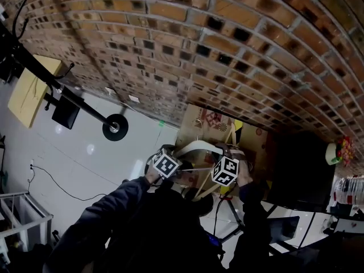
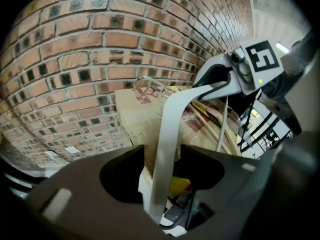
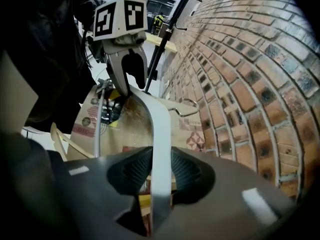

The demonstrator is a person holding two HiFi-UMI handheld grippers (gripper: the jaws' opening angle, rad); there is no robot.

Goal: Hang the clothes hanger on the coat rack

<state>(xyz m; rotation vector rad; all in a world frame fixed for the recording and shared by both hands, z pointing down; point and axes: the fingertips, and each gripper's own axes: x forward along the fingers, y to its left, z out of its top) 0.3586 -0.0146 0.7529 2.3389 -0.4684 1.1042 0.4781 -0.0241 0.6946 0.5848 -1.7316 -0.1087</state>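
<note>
A white clothes hanger [image 1: 196, 148] hangs in the air between my two grippers, above an open cardboard box [image 1: 211, 124]. My right gripper [image 3: 161, 166] is shut on one arm of the hanger [image 3: 157, 129], ribbed pads against both its edges. The other arm [image 2: 167, 134] runs between the jaws of my left gripper [image 2: 162, 159], which stand open with a gap on the left side. The hanger's wire hook [image 3: 187, 106] points toward the brick wall. The black coat rack [image 1: 68, 92] stands off to the left, its round base [image 1: 115, 127] on the white floor.
The brick wall [image 1: 227, 50] runs close behind the box. More hangers, wooden [image 3: 60, 139] and wire, lie in the box. A yellow board [image 1: 31, 90] leans by the rack. A white frame [image 1: 17, 215] stands at lower left, dark furniture [image 1: 296, 169] at right.
</note>
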